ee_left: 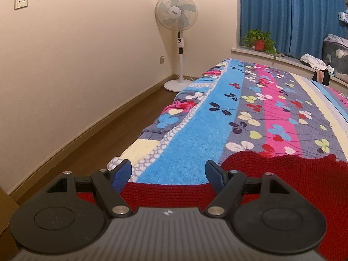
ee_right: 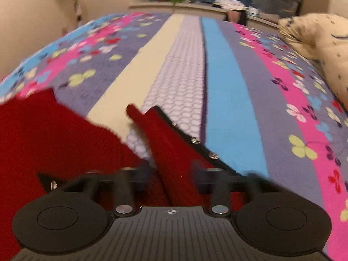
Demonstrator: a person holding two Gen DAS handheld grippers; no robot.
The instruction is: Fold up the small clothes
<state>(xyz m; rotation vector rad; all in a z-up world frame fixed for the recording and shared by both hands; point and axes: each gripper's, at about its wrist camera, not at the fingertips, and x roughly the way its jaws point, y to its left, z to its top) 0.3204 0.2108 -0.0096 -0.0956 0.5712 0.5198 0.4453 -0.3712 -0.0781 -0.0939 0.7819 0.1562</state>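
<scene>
Hovering wide apart, left tongs [ee_left: 168, 171] grip nothing; blue pads [ee_left: 121, 174] sit just above the edge of the red knit garment [ee_left: 271, 169] lying on the floral bed blanket [ee_left: 191, 130]. Right tongs [ee_right: 171, 169], blurred, look clenched on a raised fold of the same garment [ee_right: 165, 143].

The right wrist view is smeared with motion blur: the right gripper [ee_right: 150, 128] fingers are wrapped in the red knitted garment [ee_right: 50, 134], hiding their tips. The garment runs off the left wrist view's right edge.
</scene>
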